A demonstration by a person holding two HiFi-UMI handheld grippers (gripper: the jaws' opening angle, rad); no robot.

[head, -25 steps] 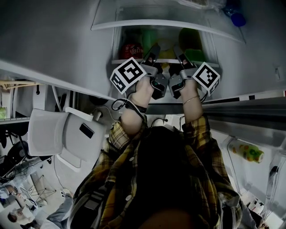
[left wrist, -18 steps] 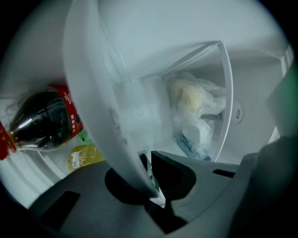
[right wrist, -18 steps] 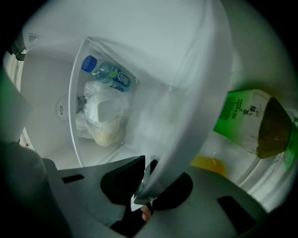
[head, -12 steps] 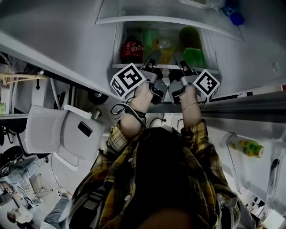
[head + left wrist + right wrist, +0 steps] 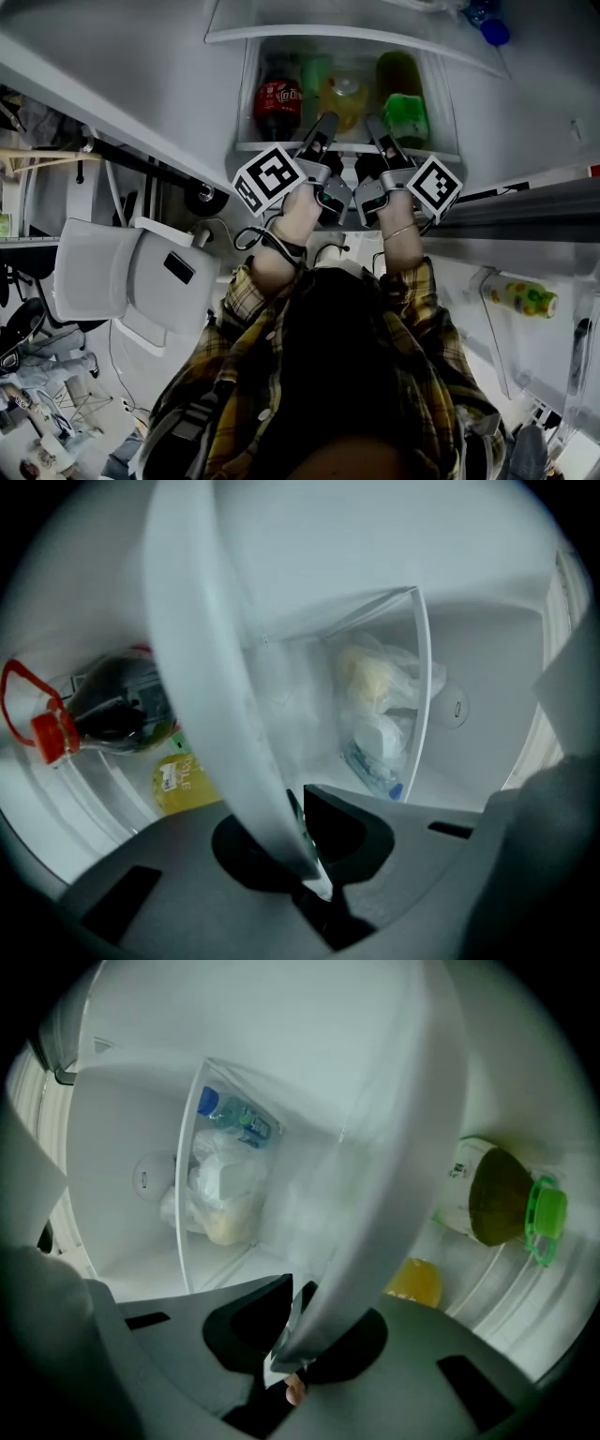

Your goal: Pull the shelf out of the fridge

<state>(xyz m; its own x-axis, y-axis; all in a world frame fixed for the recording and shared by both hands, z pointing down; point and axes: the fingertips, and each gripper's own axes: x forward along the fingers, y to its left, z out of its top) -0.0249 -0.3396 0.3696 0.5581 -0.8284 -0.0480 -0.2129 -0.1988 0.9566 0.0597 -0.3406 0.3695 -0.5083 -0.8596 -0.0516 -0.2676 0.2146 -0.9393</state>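
Two holds are on: my left gripper (image 5: pixel 309 860) and right gripper (image 5: pixel 292 1340) each pinch, nearly closed, the white front rim of the shelf (image 5: pixel 202 686), which sits inside the fridge (image 5: pixel 487 658). I judge it stiff, smooth-edged and heavy with bottles (image 5: pixel 108 710), so it wants a level, even pull.

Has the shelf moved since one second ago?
Yes. The shelf has slid out toward the person: its front edge now lies farther below the fridge's upper ledge.
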